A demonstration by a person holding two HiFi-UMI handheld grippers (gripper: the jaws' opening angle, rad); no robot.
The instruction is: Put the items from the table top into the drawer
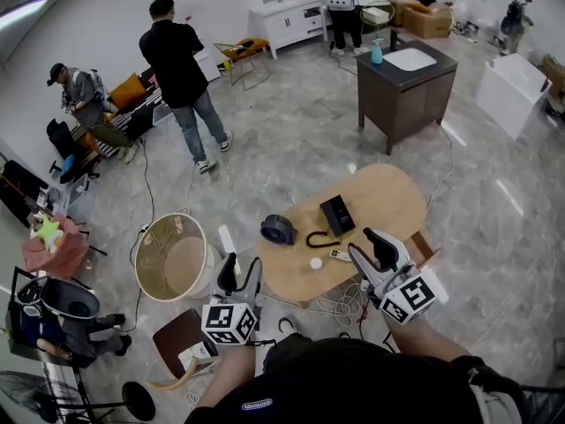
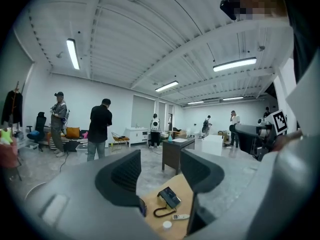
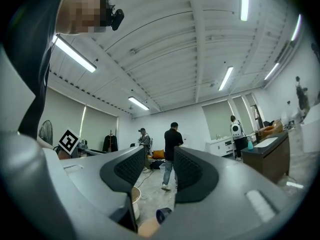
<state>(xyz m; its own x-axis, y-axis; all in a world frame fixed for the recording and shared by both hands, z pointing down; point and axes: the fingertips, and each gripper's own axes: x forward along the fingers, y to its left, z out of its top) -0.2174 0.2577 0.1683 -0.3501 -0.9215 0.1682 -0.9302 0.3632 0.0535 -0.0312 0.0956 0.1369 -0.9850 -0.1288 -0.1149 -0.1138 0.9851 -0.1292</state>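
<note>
Bright, even light falls from long white fluorescent ceiling tubes, leaving soft glare streaks on the glossy grey stone floor. Shadows are faint. Fisheye bending curves the edges; corners vignette black.

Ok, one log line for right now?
left hand-held gripper: open, empty | right hand-held gripper: open, empty | phone, remote: on table, not yet picked
</note>
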